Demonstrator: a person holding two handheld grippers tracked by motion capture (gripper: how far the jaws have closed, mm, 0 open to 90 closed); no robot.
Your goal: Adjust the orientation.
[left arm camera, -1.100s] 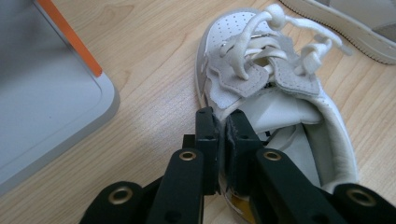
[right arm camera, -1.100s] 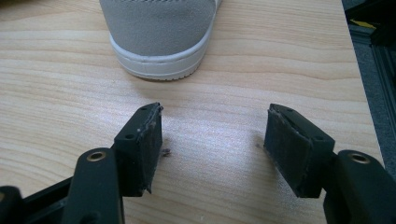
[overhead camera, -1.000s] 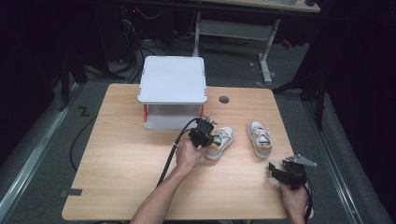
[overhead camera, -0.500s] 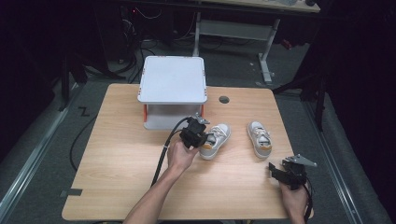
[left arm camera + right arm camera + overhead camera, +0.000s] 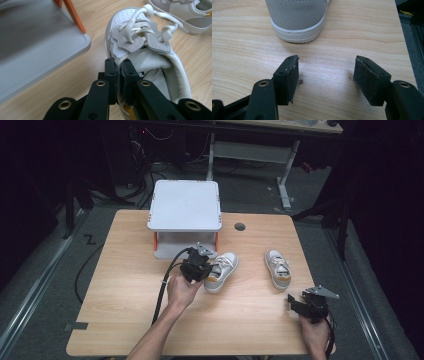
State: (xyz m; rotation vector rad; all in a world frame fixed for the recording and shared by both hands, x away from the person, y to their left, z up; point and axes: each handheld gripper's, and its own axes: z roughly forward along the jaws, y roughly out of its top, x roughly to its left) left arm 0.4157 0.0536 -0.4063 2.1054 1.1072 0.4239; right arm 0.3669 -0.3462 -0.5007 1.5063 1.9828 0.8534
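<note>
We are counting two white shoes on the table: the left gripper [image 5: 119, 67] is pinching one shoe [image 5: 220, 271] mid-table beside the one grey stand [image 5: 185, 205]; the other shoe [image 5: 277, 268] is lying toward the right edge, the right gripper [image 5: 325, 72] gaping empty.

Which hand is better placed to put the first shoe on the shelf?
Left. The left gripper is shut on the shoe beside the shelf; the right gripper is open, farther away.

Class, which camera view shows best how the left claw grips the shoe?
The left gripper view: the left claw is shut on the side wall of the shoe, close up. The high view shows claw and shoe small, the grip unclear. The right gripper view shows the other shoe.
</note>
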